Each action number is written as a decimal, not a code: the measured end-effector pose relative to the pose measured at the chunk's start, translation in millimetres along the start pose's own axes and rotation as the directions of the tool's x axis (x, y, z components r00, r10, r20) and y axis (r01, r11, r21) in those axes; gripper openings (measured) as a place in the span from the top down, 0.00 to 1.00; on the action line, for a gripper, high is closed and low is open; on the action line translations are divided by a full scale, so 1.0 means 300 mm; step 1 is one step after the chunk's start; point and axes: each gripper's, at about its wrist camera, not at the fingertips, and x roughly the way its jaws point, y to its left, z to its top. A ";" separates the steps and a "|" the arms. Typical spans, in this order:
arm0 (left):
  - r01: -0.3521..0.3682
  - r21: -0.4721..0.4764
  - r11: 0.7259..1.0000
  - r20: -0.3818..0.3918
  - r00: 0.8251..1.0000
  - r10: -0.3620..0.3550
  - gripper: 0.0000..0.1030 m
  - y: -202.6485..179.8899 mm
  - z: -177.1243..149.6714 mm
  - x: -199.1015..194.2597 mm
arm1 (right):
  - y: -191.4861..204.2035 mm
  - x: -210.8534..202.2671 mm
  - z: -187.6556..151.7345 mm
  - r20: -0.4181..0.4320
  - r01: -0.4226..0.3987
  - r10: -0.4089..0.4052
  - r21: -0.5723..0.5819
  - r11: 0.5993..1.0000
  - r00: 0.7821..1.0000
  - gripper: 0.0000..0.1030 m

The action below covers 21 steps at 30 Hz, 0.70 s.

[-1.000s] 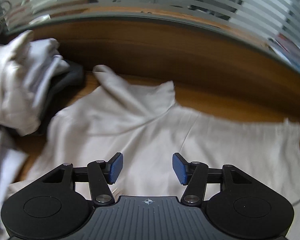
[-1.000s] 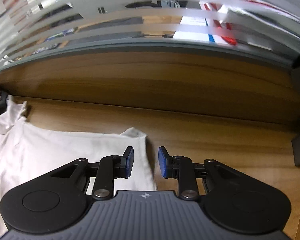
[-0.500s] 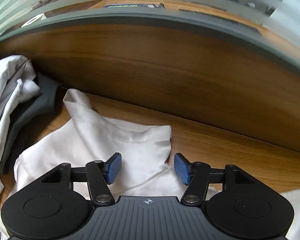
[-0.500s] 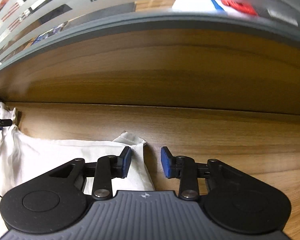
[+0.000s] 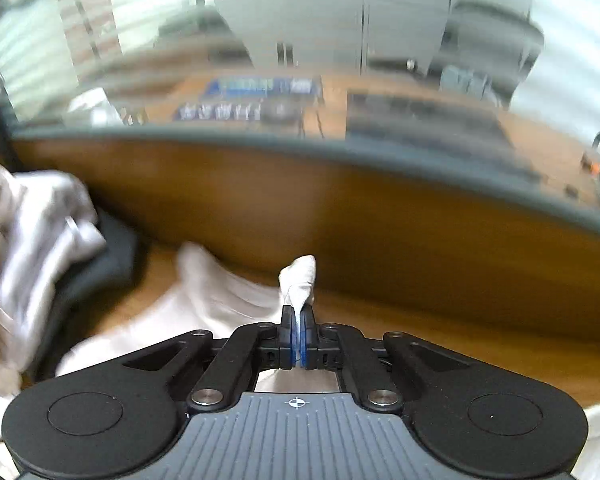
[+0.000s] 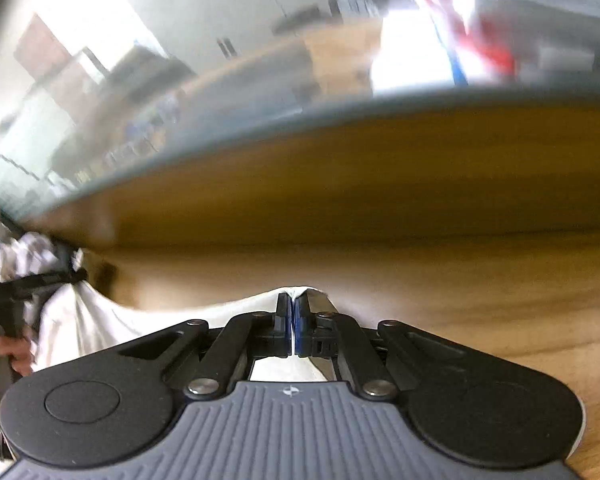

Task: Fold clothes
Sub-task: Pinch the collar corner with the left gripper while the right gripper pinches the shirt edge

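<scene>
At lower centre, your left gripper (image 5: 299, 334) pinches the white shirt (image 5: 220, 304); your right gripper (image 6: 292, 330) likewise. Only the left view's left edge shows the clothes pile (image 5: 28, 248).

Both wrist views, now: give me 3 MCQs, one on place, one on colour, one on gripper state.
1. The pile of clothes lies where in the left wrist view?
A. left edge
B. right edge
C. centre

2. The gripper pads are:
A. red
B. blue
C. green

3. The left gripper is:
A. wide open
B. shut on nothing
C. shut on the white shirt

Key: 1 A, pile fills the left edge; 2 B, blue shows between the jaws; 3 C, a cloth corner sticks up from the jaws. The right gripper grips the shirt's hem likewise.
</scene>
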 end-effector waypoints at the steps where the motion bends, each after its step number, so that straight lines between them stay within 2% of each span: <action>1: 0.000 -0.001 1.000 0.016 1.000 0.000 0.96 0.002 0.009 -0.015 | 0.023 -0.027 0.014 0.035 -0.003 0.004 -0.018 1.000 0.999 0.99; 3: -0.007 0.006 1.000 0.017 1.000 0.007 0.96 -0.001 0.021 -0.012 | 0.072 -0.058 0.043 0.086 0.013 -0.007 -0.068 0.998 0.996 0.99; 6: -0.026 0.015 1.000 -0.001 1.000 0.026 0.96 -0.009 0.047 0.029 | 0.112 -0.020 0.082 0.104 0.059 -0.046 -0.132 0.989 0.993 0.99; 12: -0.078 0.042 0.996 -0.042 0.996 0.079 0.95 -0.021 0.056 0.145 | 0.099 0.136 0.080 0.050 0.133 -0.125 -0.219 0.967 0.991 0.99; 15: -0.081 0.044 0.996 -0.055 0.995 0.083 0.90 -0.009 0.048 0.178 | 0.096 0.200 0.074 0.012 0.139 -0.140 -0.253 0.958 0.990 0.96; 16: -0.080 0.043 0.996 -0.059 0.995 0.083 0.79 -0.009 0.048 0.183 | 0.094 0.214 0.073 0.001 0.144 -0.149 -0.262 0.954 0.989 0.95; 17: -0.077 0.040 0.996 -0.059 0.995 0.080 0.63 -0.009 0.049 0.181 | 0.094 0.220 0.074 -0.007 0.150 -0.158 -0.270 0.951 0.987 0.90; 18: -0.069 0.034 0.997 -0.047 0.996 0.071 0.55 -0.005 0.052 0.162 | 0.096 0.219 0.077 -0.009 0.158 -0.167 -0.277 0.948 0.986 0.86; 19: -0.061 0.028 0.998 -0.035 0.997 0.062 0.44 -0.001 0.054 0.143 | 0.100 0.206 0.078 -0.003 0.167 -0.175 -0.283 0.944 0.985 0.76; 20: -0.053 0.023 0.998 -0.024 0.998 0.053 0.40 0.004 0.057 0.124 | 0.102 0.184 0.081 0.005 0.177 -0.183 -0.288 0.941 0.983 0.67; 21: -0.044 0.020 0.999 -0.019 0.999 0.044 0.38 0.011 0.061 0.106 | 0.105 0.163 0.081 0.013 0.185 -0.189 -0.291 0.939 0.982 0.66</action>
